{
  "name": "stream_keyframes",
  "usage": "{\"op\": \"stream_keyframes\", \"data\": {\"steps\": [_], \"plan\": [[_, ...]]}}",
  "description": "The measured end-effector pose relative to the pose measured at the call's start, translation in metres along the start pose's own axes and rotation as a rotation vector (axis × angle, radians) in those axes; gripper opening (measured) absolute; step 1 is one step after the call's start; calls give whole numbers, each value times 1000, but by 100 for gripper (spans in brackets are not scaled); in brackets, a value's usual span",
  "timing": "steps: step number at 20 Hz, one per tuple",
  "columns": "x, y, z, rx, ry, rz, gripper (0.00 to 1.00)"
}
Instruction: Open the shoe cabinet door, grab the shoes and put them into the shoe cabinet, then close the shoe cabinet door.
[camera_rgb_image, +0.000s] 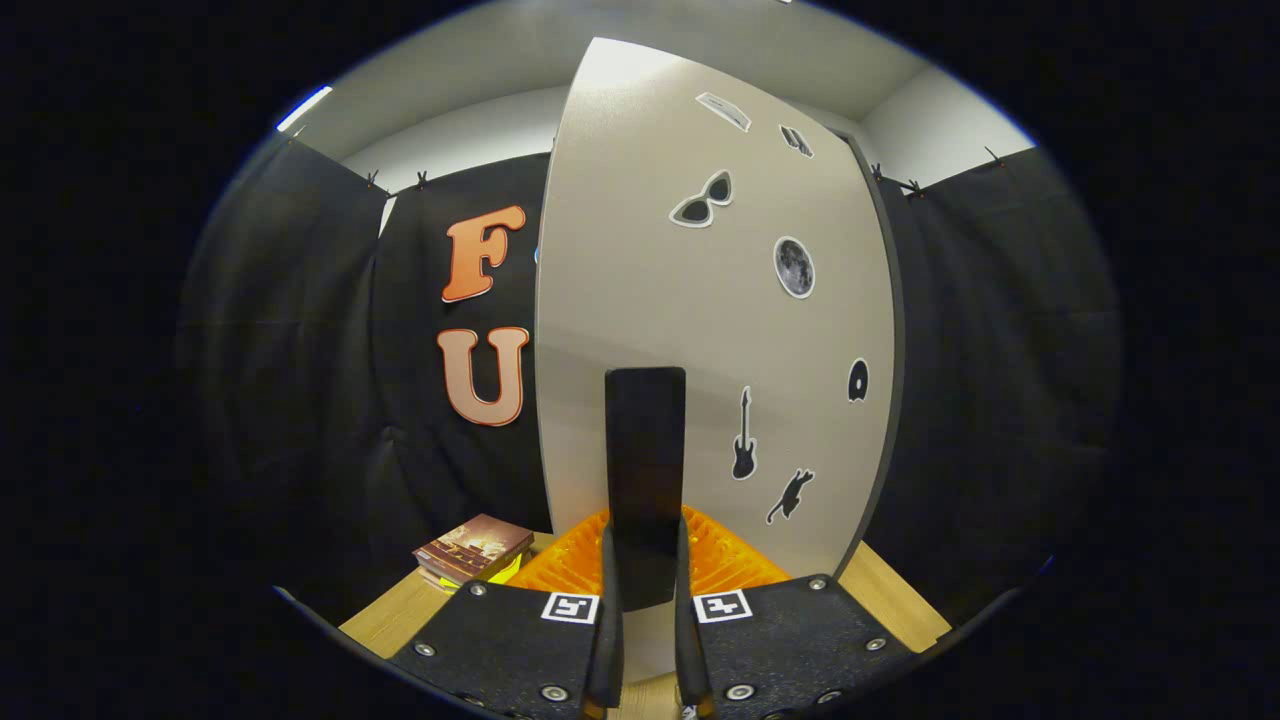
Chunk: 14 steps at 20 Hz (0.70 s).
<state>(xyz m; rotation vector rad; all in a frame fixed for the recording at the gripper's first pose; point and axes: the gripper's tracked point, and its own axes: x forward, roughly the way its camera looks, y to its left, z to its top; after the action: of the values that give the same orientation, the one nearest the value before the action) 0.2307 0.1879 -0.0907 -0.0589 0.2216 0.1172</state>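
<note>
The shoe cabinet door (690, 300) is a tall pale panel with several dark stickers, standing upright straight ahead of me and very close. A black vertical handle (645, 440) is mounted on its lower part. My gripper (645, 525) is shut on this handle, with one finger (570, 565) pressing on each side of its lower end. The door's left edge stands free against the black cloth, and a dark strip runs down its right edge. I cannot tell how far the door is swung.
A small stack of books (475, 548) lies on the wooden surface (890, 600) to the left of the fingers, near the door's left edge. Black cloth walls close in on both sides of the cabinet.
</note>
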Motion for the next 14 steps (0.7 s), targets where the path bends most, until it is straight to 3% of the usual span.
{"op": "stream_keyframes", "data": {"steps": [14], "plan": [[-73, -65, -4, -11, 10, -53, 20]]}}
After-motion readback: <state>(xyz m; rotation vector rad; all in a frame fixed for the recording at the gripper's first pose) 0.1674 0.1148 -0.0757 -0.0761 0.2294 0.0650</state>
